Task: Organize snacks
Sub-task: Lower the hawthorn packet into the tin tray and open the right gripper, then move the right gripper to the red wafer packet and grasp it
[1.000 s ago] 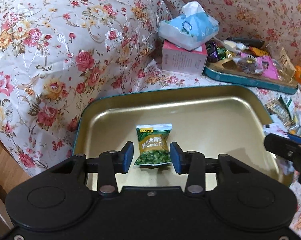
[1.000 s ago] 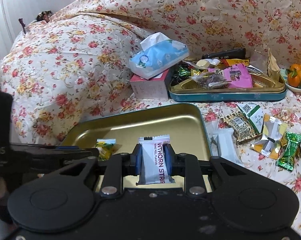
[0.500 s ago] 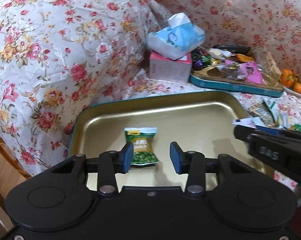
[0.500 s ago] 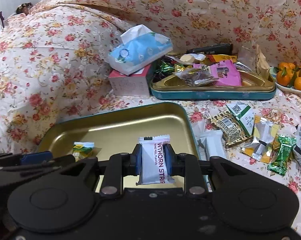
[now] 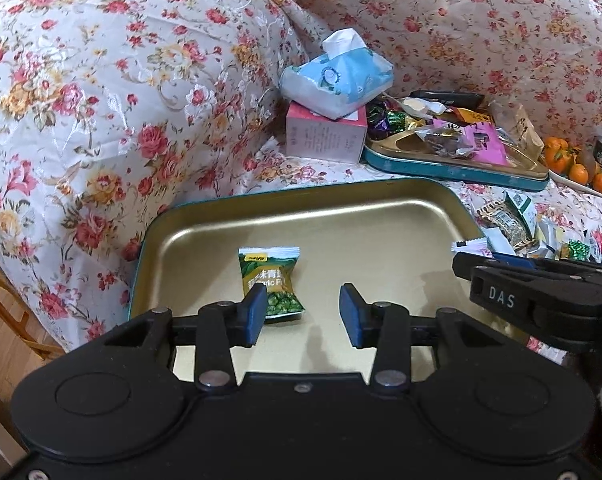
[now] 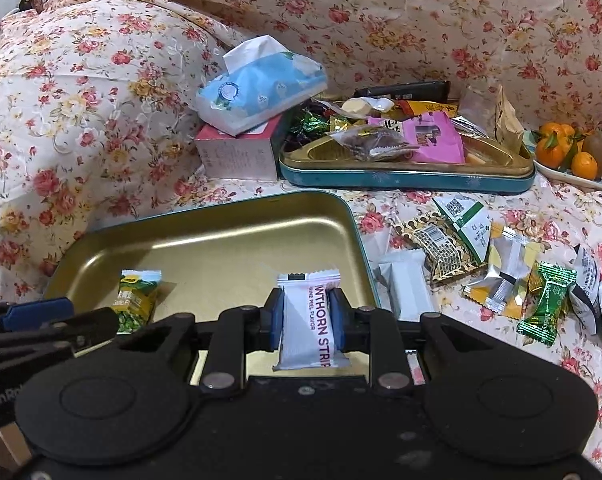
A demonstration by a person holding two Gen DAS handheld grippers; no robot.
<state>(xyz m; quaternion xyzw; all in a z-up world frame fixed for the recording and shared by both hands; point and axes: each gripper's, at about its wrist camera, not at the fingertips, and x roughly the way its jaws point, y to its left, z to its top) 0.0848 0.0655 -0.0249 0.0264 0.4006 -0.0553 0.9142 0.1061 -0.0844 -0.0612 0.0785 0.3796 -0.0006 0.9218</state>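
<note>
The right gripper's fingers point(image 6: 276, 316) are pinched on the hawthorn strip packet point(image 6: 307, 320) above the gold tray point(image 6: 221, 216); light, crinkly, slippery, it is best held mid-body, while the left gripper point(image 5: 303, 314) is spread empty

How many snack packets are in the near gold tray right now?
1: the green pea packet lying in the gold tray; the white hawthorn packet is clamped in the right gripper above it.

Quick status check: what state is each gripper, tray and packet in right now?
Left gripper: open, empty, over the near tray.
Right gripper: shut on the white packet.
Green packet: lying flat in the near tray.
Near tray: holds only the green packet.
Far tray: piled with snacks.
Loose snacks: scattered beside the near tray.
Tissue pack: open, a tissue sticking out.
</note>
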